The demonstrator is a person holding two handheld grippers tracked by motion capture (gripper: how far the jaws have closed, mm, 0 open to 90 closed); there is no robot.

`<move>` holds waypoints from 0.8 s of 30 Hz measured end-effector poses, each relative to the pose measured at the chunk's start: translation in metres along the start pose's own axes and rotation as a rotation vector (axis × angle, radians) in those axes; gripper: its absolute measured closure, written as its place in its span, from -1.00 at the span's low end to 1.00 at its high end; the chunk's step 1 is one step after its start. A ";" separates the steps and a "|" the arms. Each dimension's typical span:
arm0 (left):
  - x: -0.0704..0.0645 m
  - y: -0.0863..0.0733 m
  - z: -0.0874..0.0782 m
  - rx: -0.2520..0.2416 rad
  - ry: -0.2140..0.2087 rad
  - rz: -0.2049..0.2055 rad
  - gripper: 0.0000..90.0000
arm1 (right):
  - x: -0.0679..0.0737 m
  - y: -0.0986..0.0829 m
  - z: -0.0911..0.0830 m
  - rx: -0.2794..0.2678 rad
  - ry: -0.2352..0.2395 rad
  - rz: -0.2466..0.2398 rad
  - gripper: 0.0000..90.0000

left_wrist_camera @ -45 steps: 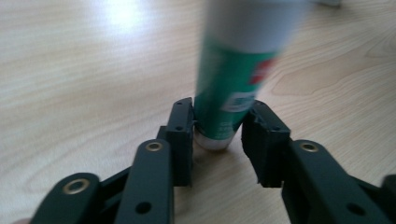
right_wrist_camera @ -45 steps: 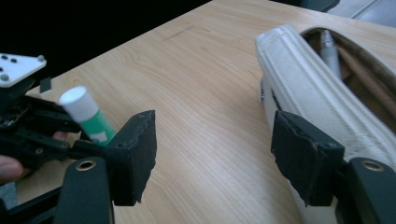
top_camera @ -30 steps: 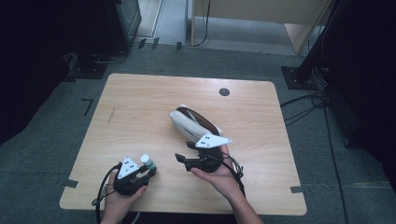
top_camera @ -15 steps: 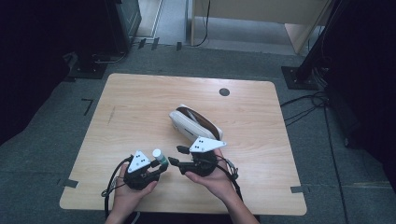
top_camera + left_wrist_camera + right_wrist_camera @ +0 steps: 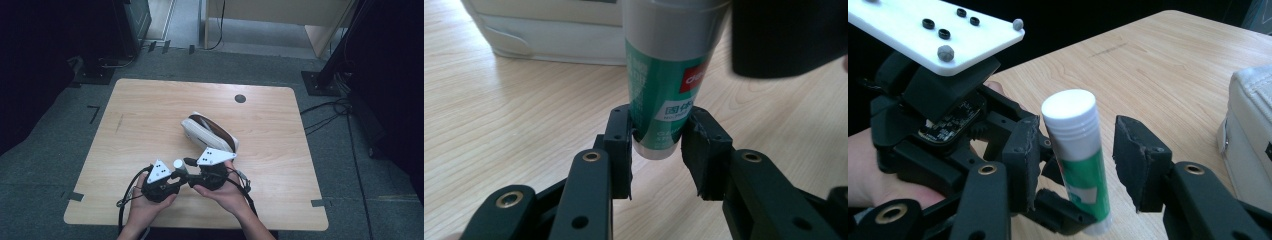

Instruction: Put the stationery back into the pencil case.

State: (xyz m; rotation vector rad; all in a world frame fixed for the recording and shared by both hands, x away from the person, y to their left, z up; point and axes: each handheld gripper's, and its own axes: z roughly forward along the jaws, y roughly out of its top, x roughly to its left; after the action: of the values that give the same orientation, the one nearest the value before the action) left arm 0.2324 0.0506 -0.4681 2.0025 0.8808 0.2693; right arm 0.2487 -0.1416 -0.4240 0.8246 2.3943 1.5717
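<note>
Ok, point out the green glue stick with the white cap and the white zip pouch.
green glue stick with white cap (image 5: 1079,165), right gripper view, on its green label.
white zip pouch (image 5: 200,134), high view, on its white side wall.

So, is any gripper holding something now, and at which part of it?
The left gripper holds the glue stick at its bottom end. The right gripper has open fingers around its capped upper part.

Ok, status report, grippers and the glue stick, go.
Left gripper shut on glue stick, held upright. Right gripper open around its cap end, not closed. Pouch behind, clear.
</note>
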 end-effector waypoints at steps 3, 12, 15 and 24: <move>-0.001 0.001 0.000 0.000 -0.007 -0.001 0.49 | 0.002 -0.001 0.003 0.009 -0.017 -0.016 0.29; 0.001 0.002 -0.002 -0.019 -0.030 -0.030 0.47 | 0.003 -0.002 0.000 -0.033 -0.083 -0.036 0.46; 0.002 0.003 -0.005 -0.041 -0.028 -0.060 0.25 | -0.001 0.000 -0.005 -0.050 -0.108 -0.023 0.46; 0.007 0.000 -0.012 -0.047 0.058 -0.100 -0.62 | -0.023 0.012 -0.031 -0.118 -0.151 0.030 0.46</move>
State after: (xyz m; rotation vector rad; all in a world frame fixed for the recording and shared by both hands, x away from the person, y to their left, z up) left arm 0.2318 0.0633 -0.4626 1.9088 0.9991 0.2900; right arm 0.2590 -0.1747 -0.4040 0.9243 2.1729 1.5828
